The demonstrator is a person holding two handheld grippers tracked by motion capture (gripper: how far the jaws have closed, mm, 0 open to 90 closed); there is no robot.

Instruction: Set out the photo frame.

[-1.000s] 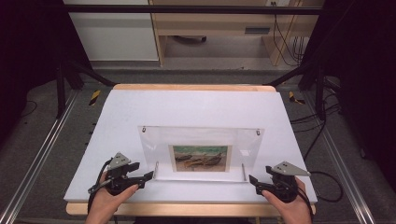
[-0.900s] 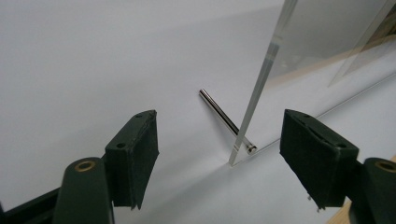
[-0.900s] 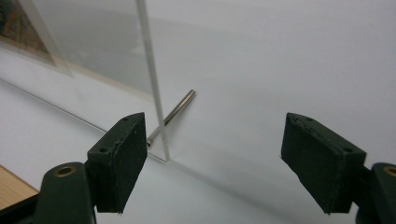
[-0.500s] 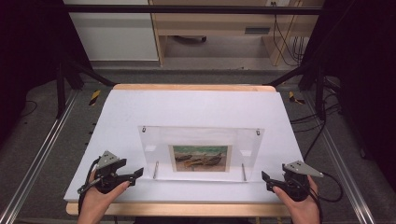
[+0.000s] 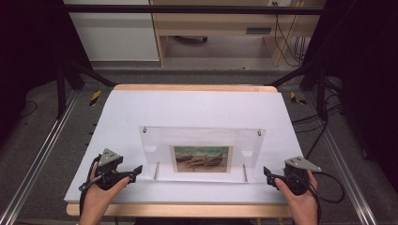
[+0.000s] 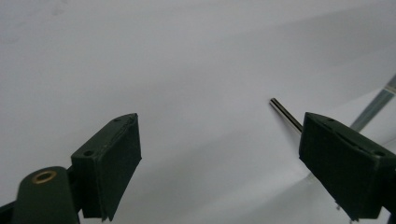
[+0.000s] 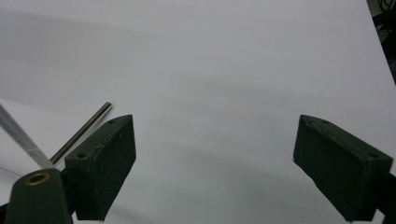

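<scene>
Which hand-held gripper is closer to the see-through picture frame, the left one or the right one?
Left, though only slightly. The left hand-held gripper sits just off the clear picture frame's left bottom corner; the right hand-held gripper sits a little farther off its right bottom corner. Both are open, touching nothing.

Left gripper (image 5: pixel 137 168): black body, grey three-cornered plate on top, black cable looping off by the wrist. Right gripper (image 5: pixel 266 172): same build, black body, grey plate, black cable curling away to the side. Hands bare, no gloves, no sleeves in the high view. In the gripper views the jaws are dark green-black blocks with flat pads, small screw holes on the top edges, and a brass-ringed hole on the mount at bottom left.
</scene>
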